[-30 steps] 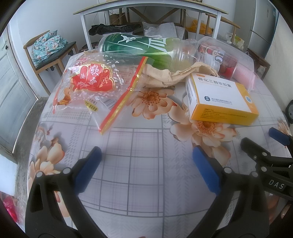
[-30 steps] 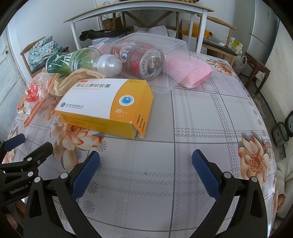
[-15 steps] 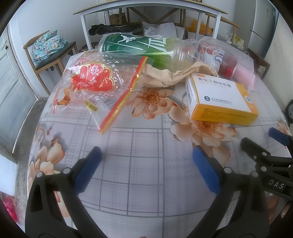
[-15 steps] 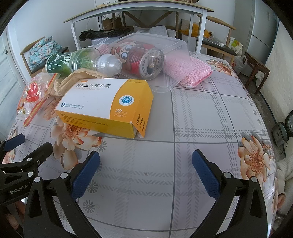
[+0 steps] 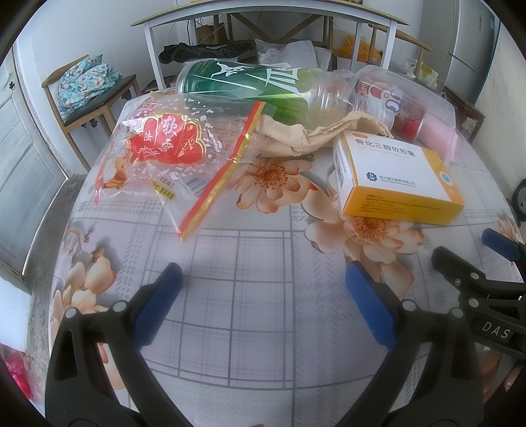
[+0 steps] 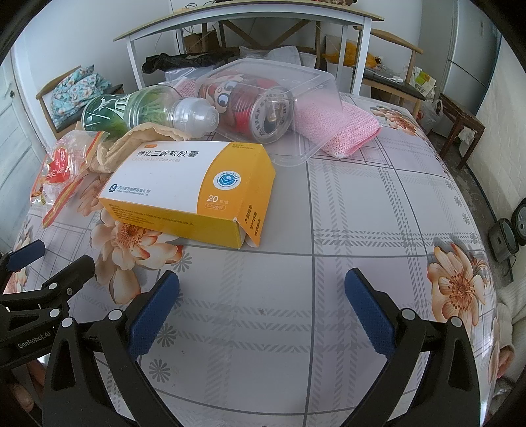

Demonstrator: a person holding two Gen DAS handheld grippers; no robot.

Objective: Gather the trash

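Trash lies on a floral tablecloth [image 5: 256, 262]. A white and orange medicine box [image 6: 194, 184] [image 5: 394, 177] lies just beyond both grippers. Behind it are a green plastic bottle [image 5: 256, 85] [image 6: 141, 108] on its side, crumpled brown paper [image 5: 296, 138], and a clear snack bag with red print [image 5: 164, 154] at the left. A red can [image 6: 250, 105] lies inside a tipped clear plastic tub [image 6: 296, 98] beside a pink cloth [image 6: 342, 128]. My left gripper [image 5: 259, 305] hangs open over bare tablecloth, holding nothing. My right gripper [image 6: 263, 308] is open too, near the box.
A white-framed table [image 5: 269, 19] stands behind, with a black bag and clutter under it. A wooden chair with a floral cushion [image 5: 85, 85] is at the left. More chairs and a fridge [image 5: 476, 42] are at the right. A white sleeve [image 6: 513, 302] shows at the right edge.
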